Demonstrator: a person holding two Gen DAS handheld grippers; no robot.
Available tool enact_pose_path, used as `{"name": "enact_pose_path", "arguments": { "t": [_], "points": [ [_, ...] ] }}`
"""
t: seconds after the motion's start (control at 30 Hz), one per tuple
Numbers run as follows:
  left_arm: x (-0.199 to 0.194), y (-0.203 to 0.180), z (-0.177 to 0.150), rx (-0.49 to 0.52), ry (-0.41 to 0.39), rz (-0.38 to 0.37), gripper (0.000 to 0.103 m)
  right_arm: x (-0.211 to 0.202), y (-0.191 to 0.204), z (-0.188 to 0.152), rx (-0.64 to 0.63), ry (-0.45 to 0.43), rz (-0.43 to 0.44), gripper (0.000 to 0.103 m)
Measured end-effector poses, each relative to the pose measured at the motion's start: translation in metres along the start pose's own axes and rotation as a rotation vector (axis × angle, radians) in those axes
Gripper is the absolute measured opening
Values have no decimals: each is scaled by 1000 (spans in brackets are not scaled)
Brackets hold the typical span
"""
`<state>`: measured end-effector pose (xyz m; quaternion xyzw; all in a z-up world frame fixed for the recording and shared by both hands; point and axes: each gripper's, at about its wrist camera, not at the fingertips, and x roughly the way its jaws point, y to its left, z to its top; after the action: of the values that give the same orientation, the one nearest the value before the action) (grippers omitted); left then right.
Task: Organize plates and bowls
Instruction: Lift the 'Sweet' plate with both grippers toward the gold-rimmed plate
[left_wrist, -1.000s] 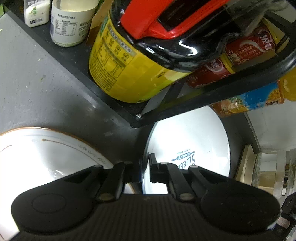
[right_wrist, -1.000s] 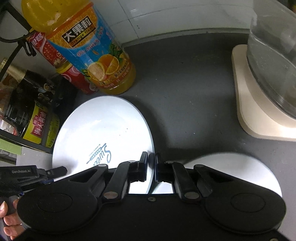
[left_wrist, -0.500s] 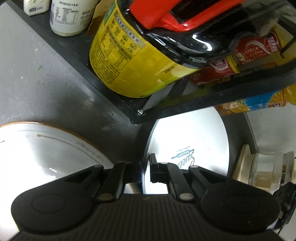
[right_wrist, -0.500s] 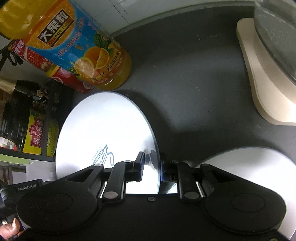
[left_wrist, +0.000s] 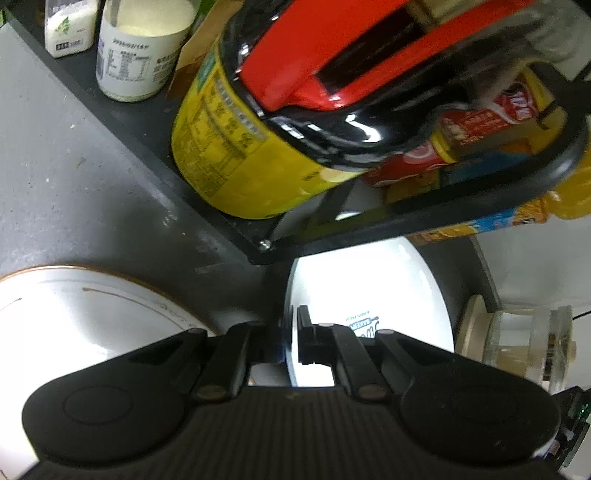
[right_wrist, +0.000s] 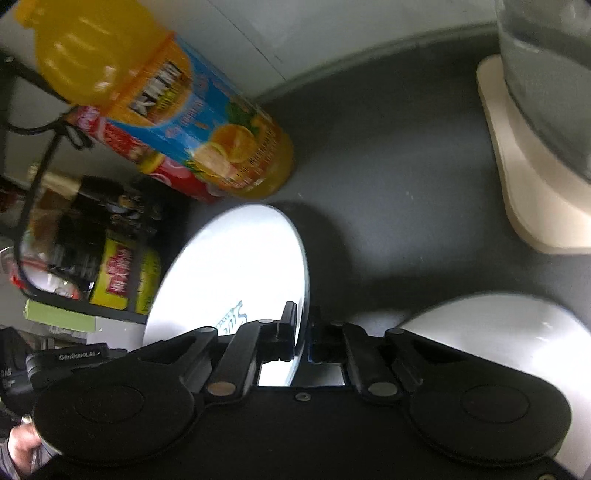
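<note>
both grippers are clamped on the same plate (left_wrist: 369, 291) rn. it's plain white, flat, thin rim, w/ a small blue printed logo on the face, script lettering i can't fully read. it's tipped up on edge, not lying flat on the counter (right_wrist: 399, 177).

left gripper (left_wrist: 291, 339): fingers pinched on the plate rim, one each side, plate fanning out toward 1 o'clock from the tips. right gripper (right_wrist: 303, 332): same deal, fingers closed on the opposite rim, plate spreading toward 11 o'clock w/ a dark shadow on the counter behind it.

other stuff in the left cam: second plate (left_wrist: 92, 317) at 9 o'clock, white w/ a thin brown rim line and a squiggly brown trim, lying on the grey counter, apart from the held one. black shelf (left_wrist: 166, 155) runs from 10 to 3 o'clock, w/ a yellow can (left_wrist: 236, 162) on it and a white jar (left_wrist: 136, 55) at 11. glass jar on a cream base (left_wrist: 517, 347) at 3-4 o'clock.

right cam: oj bottle (right_wrist: 177, 114) at 11 o'clock, just beyond the plate's far edge, can't tell if touching. another white dish (right_wrist: 491, 332) at 4 o'clock, partly hidden behind the gripper body. cream base (right_wrist: 524, 184) at 2 o'clock.
</note>
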<state>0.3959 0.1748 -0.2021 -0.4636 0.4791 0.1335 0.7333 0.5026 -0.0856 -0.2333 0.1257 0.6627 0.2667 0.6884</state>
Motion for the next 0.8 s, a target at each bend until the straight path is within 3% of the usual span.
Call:
{"name": "enact_pose_path", "arguments": {
  "t": [0.4, 0.8],
  "points": [
    [-32, -3, -15, 24, -55, -27, 4, -24, 11, -15, -62, -25, 21, 7],
    [-71, 7, -55, -1, -116, -11, 4, -52, 32, -33, -145, -33, 57, 8]
  ]
}}
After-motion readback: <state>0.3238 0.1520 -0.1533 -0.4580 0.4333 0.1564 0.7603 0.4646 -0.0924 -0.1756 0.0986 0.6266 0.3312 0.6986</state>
